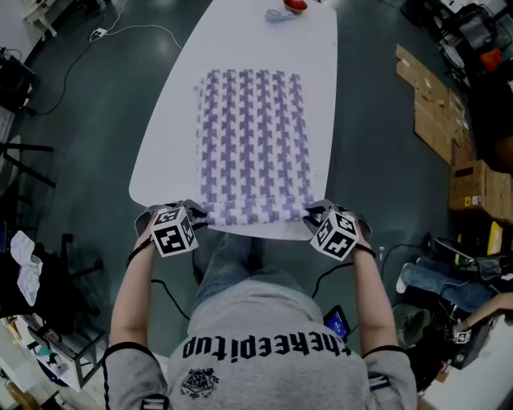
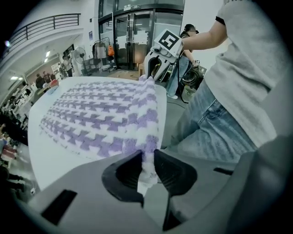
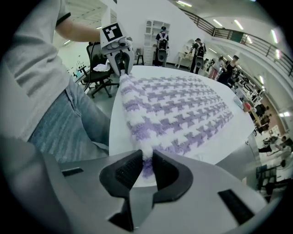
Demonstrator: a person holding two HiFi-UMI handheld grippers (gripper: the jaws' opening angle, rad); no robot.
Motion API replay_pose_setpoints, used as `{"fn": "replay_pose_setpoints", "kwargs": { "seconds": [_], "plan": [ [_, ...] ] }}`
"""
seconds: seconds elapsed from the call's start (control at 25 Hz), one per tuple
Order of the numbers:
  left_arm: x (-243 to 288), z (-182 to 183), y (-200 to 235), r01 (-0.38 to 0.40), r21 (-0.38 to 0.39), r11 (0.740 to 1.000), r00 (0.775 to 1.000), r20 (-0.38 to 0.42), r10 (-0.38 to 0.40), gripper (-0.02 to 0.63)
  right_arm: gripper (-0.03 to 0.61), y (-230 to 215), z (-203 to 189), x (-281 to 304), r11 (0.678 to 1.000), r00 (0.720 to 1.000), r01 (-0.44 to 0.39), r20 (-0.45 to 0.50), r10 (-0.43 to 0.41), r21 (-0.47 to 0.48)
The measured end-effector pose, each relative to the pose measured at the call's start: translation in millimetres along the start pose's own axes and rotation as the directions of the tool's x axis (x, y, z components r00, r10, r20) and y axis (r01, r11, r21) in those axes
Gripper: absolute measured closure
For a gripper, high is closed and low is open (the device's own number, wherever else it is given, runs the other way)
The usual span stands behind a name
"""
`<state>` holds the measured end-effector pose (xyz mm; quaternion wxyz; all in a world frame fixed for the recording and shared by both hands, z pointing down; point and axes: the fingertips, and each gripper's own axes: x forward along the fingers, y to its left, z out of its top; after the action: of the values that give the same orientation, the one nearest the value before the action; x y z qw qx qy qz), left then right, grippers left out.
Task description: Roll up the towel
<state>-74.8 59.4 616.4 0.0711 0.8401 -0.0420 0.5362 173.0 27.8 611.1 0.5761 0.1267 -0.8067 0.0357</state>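
Left claw and right claw, low in frame, each pinch a near corner of purple-and-white houndstooth terry towel flat mid-frame on white oval surface; roll barely begun, next likely turning edge over evenly.

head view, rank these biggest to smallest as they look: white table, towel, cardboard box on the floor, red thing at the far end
1. white table
2. towel
3. cardboard box
4. red thing, smallest; it is farthest from the camera and cut by the frame edge, so its real size is unsure.
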Motion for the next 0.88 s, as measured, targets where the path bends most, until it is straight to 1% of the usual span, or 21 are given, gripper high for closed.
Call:
{"fn": "replay_pose_setpoints", "kwargs": {
  "seconds": [0.08, 0.2, 0.36, 0.56, 0.72, 0.8, 0.88],
  "plan": [
    [-11, 1, 4, 0.009, -0.003, 1.000, 1.000, 0.009, -0.009, 0.537, 0.515, -5, 9, -10, 1.000, 1.000, 0.002, 0.011, -0.003, 0.021],
    [-36, -5, 13, 0.009, -0.013, 1.000, 1.000, 0.027, -0.009, 0.535, 0.515, -9, 33, -27, 0.999, 1.000, 0.019, 0.017, -0.020, 0.036],
    [-46, -2, 29, -0.017, -0.025, 1.000, 1.000, 0.024, 0.018, 0.535, 0.515, -20, 41, -33, 0.997, 0.998, 0.056, 0.018, -0.057, 0.044],
    [-4, -13, 83, -0.048, -0.026, 0.999, 0.999, -0.023, 0.048, 0.535, 0.515, -64, 34, 21, 0.995, 0.996, 0.091, 0.003, -0.091, 0.034],
    [41, -3, 133, -0.067, -0.048, 0.997, 0.997, -0.046, 0.064, 0.534, 0.515, -117, 12, 62, 0.995, 0.995, 0.101, -0.002, -0.101, 0.029],
    [43, 0, 137, -0.076, -0.047, 0.996, 0.996, -0.051, 0.074, 0.531, 0.515, -122, 10, 64, 0.994, 0.994, 0.110, -0.006, -0.109, 0.030],
    [34, -10, 129, -0.081, -0.038, 0.996, 0.995, -0.055, 0.079, 0.529, 0.515, -110, 21, 60, 0.992, 0.992, 0.123, -0.012, -0.122, 0.031]
  ]
}}
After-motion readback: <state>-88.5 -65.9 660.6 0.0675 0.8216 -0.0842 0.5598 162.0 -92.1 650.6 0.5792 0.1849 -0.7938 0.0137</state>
